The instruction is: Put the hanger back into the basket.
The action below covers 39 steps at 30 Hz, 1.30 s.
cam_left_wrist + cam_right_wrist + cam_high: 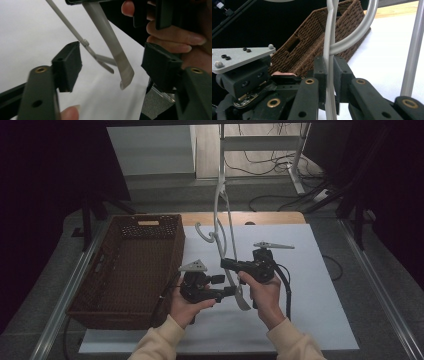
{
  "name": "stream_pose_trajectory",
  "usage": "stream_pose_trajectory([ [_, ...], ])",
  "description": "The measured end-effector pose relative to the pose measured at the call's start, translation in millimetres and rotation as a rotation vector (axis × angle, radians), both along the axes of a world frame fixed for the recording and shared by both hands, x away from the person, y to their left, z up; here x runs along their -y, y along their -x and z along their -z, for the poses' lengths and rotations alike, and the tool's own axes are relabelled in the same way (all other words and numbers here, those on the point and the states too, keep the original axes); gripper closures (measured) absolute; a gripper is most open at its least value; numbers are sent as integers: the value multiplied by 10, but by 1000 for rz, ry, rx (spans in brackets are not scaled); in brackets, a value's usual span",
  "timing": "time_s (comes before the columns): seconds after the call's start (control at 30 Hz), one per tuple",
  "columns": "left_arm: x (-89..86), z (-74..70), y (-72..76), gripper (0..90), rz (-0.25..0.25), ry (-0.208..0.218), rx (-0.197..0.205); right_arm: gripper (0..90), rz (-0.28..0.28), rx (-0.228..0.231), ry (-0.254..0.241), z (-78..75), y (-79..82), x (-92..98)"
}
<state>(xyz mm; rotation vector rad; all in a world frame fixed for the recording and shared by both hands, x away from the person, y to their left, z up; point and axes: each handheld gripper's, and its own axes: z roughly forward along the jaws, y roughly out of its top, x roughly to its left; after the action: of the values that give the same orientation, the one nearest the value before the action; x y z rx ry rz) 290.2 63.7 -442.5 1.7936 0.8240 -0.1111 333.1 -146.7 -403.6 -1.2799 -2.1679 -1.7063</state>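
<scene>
Holding a pale plastic clothes hanger [223, 227] upright near the middle of the high view, the right gripper [329, 75] has its jaws pressed together on one flat arm of it, and in the right gripper view the strip runs straight up between the two black pads. The hanger's lower arm end [123, 67] hangs down the middle of the left gripper view, between the jaws of the left gripper [111, 63], which stand apart with daylight on both sides of the strip; neither pad touches it. A thinner bar [75, 32] of the hanger crosses the upper left of that view, passing close by the left-hand pad.

A woven brown basket [131, 265] sits on the white table sheet [310, 310] at the left of the high view, just beside the left gripper.

The risks from here are mostly about that second grip. The strip hangs at a slant between the open jaws, so pads closing now may catch only its edge and twist it, or pinch the thin bar instead. With the other gripper clamping one narrow spot, a sideways push from the left could lever the hanger round in that grip or make it slip. The long hooked top, rising toward the upper centre of the frame, could also swing and snag on the basket rim.
</scene>
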Motion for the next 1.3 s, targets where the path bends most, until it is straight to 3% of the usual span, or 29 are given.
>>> stream_pose_trajectory([
  [0.17,0,14,-19,420,-17,37,-3,817,8,8,-19,20,36,-43],
  [0.27,8,42,-41,467,-9,63,-24,817,7,12,-28,25,57,-66],
  [0.43,7,70,-51,603,8,69,-41,817,7,12,-42,18,87,-86],
  [0.57,-12,68,-55,723,20,90,-66,815,9,15,-39,32,85,-87],
  [0.7,-55,89,-79,784,17,105,-110,812,8,7,-51,43,72,-72],
  [0.77,-93,99,-92,808,10,114,-134,811,10,11,-55,33,68,-59],
  [1.1,-141,58,-80,819,13,136,-133,784,-6,33,-64,-5,57,-36],
  [1.3,-223,60,-99,820,-14,146,-151,632,6,90,-58,-67,39,41],
])
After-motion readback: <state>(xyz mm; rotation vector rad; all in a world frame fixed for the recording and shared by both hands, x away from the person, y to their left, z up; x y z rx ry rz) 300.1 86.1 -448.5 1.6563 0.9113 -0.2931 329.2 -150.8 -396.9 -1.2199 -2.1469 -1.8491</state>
